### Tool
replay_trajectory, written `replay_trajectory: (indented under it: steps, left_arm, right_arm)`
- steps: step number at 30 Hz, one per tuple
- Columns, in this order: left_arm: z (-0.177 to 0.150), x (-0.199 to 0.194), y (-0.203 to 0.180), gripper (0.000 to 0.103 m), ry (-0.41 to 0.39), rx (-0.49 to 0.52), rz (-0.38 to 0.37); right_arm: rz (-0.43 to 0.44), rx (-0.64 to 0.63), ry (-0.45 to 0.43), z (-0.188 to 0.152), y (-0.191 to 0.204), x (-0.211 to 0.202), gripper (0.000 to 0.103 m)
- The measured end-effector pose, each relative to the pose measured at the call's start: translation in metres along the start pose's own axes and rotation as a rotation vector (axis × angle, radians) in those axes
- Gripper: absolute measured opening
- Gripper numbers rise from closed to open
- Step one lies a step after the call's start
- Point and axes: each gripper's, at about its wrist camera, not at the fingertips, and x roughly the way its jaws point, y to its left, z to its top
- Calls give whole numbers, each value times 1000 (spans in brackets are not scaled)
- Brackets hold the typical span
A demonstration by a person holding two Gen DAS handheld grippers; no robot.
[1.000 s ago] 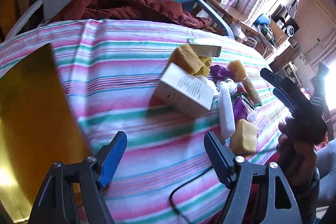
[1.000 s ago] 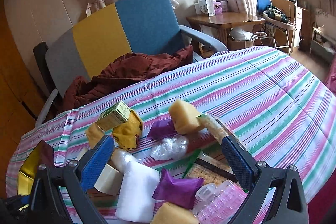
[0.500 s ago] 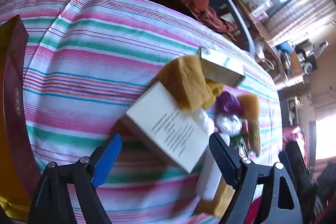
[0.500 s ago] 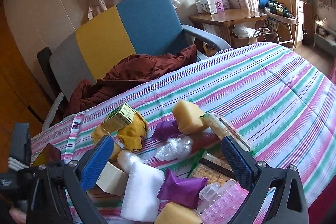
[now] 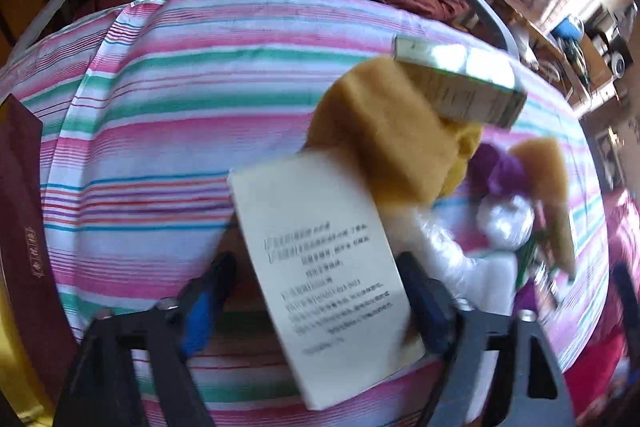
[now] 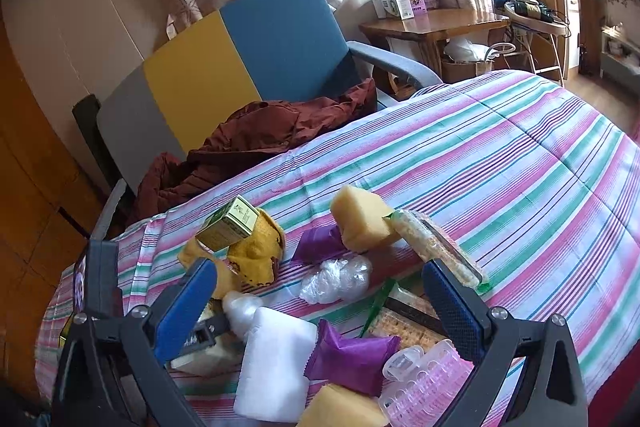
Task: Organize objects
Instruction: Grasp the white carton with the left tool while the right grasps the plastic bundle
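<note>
A white box with printed text [image 5: 324,267] lies on the striped cloth [image 5: 160,155] between the fingers of my left gripper [image 5: 316,303]. Its jaws are closing; the left pad [image 5: 204,303] still stands off the box. Behind the box are a yellow sponge [image 5: 388,131], a green-gold carton [image 5: 460,87], a purple packet [image 5: 496,167] and a clear plastic bundle [image 5: 504,223]. My right gripper [image 6: 320,307] hangs open above the same pile, over a white foam block [image 6: 272,363], a purple packet [image 6: 348,355] and a pink curler pack [image 6: 424,375], holding nothing.
A dark red box with a gold inside [image 5: 24,247] stands at the left edge of the cloth. An armchair [image 6: 240,47] with a red-brown jacket [image 6: 260,135] is behind the bed, and a wooden table [image 6: 432,23] sits by the window. Striped cloth [image 6: 500,167] stretches right.
My left gripper has come down and forward over the white box, which now sits between its fingers, and the jaws have narrowed. The right gripper has stayed where it was.
</note>
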Motion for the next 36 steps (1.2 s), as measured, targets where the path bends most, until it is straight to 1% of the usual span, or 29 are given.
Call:
replay_trajectory:
  steps: [2, 4, 7, 11, 15, 16, 20, 22, 25, 30, 36]
  left_arm:
    - [-10, -4, 4, 55, -29, 65, 35]
    - [-20, -9, 10, 51, -36, 99, 21]
    - [-34, -15, 19, 51, -42, 116, -6]
    - [-52, -22, 24, 51, -66, 156, -7]
    - [-68, -28, 31, 51, -80, 161, -22]
    - [-64, -26, 26, 51, -82, 163, -21]
    - [-68, -31, 28, 51, -88, 158, -33]
    - [-76, -34, 28, 51, -93, 161, -33]
    - [-80, -34, 29, 51, -110, 181, -31]
    - [-87, -36, 33, 51, -129, 205, -25]
    - [-101, -43, 34, 50, -143, 211, -24]
  right_arm:
    - [-4, -4, 2, -1, 0, 0, 103]
    - [-9, -6, 6, -1, 0, 1, 103]
    - [-13, -9, 15, -1, 1, 3, 103]
    - [-26, -21, 25, -1, 2, 5, 103]
    - [-41, -18, 40, -2, 1, 8, 103]
    - [-45, -17, 40, -2, 0, 9, 103]
    - [-49, -24, 46, -2, 1, 10, 103]
    - [-49, -31, 52, -3, 2, 11, 103]
    - [-49, -40, 61, -3, 4, 13, 103]
    - [-38, -52, 74, -5, 8, 15, 103]
    - [44, -93, 104, -9, 21, 18, 103]
